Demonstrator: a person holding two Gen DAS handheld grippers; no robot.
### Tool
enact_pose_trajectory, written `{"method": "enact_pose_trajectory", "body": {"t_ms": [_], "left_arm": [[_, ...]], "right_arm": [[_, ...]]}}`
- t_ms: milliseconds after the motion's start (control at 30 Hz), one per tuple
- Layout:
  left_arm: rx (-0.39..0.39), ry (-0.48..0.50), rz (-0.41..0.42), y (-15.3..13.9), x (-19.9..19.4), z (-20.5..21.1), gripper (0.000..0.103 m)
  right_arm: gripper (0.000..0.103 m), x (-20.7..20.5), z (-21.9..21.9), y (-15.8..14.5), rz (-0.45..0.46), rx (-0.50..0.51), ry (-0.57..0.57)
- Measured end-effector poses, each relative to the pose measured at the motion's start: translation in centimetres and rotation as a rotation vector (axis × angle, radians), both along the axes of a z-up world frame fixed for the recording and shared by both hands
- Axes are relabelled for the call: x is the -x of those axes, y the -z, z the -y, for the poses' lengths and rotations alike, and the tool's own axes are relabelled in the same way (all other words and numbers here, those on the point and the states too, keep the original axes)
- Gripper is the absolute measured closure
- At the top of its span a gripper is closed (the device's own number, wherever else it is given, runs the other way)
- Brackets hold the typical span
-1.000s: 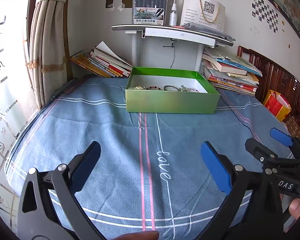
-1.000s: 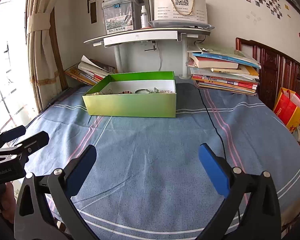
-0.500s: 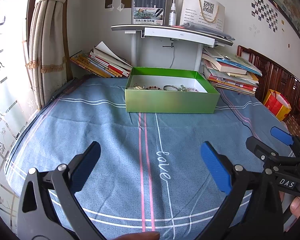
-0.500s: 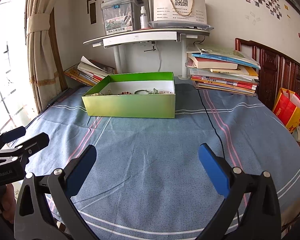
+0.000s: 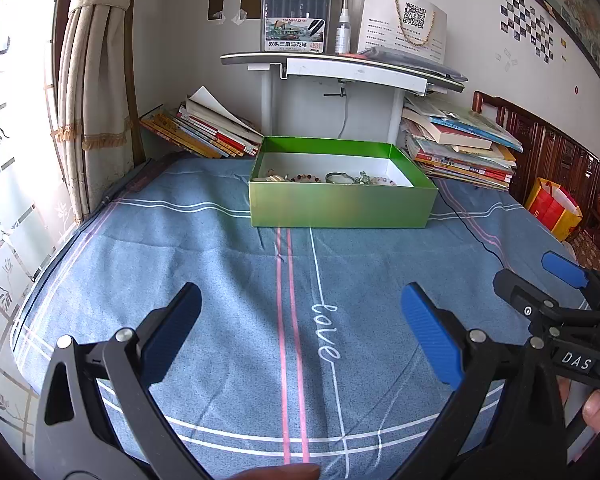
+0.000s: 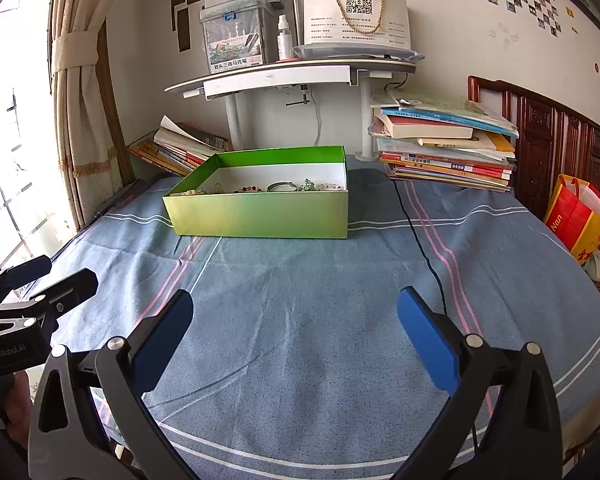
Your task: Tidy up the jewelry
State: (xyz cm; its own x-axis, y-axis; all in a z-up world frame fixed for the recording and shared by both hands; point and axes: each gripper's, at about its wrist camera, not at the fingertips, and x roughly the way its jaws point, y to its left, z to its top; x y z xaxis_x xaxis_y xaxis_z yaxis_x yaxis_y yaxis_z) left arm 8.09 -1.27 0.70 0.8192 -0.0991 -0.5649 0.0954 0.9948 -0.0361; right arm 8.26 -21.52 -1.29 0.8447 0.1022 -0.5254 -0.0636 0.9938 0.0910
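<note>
A green box (image 5: 342, 204) (image 6: 260, 212) stands on the blue bedspread at the far middle. Inside lie several pieces of jewelry (image 5: 332, 178) (image 6: 280, 188): bead bracelets and a metal bangle along the near wall. My left gripper (image 5: 300, 328) is open and empty, low over the cloth, well short of the box. My right gripper (image 6: 294, 330) is open and empty, also well short of the box. The right gripper shows at the right edge of the left wrist view (image 5: 556, 292); the left one shows at the left edge of the right wrist view (image 6: 40, 284).
Book stacks lie left (image 5: 204, 132) and right (image 5: 460, 152) of the box, under a white desk (image 5: 340, 68). A black cable (image 6: 424, 252) runs across the cloth. A red and yellow bag (image 6: 580, 220) stands beside the bed. Curtain and window on the left.
Nothing has visibly changed apart from a very slight shift of both views. Both grippers stay open and empty.
</note>
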Motion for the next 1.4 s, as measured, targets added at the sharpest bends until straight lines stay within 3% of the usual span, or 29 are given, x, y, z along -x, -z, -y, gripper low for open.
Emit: {"method": "enact_pose_trajectory", "body": {"t_ms": [1400], "left_arm": [[-0.003,0.011,-0.008,0.23,0.08,0.15,0.004]], "right_arm": [[0.003,0.09,-0.19,-0.25,0.002,0.007,-0.004]]}}
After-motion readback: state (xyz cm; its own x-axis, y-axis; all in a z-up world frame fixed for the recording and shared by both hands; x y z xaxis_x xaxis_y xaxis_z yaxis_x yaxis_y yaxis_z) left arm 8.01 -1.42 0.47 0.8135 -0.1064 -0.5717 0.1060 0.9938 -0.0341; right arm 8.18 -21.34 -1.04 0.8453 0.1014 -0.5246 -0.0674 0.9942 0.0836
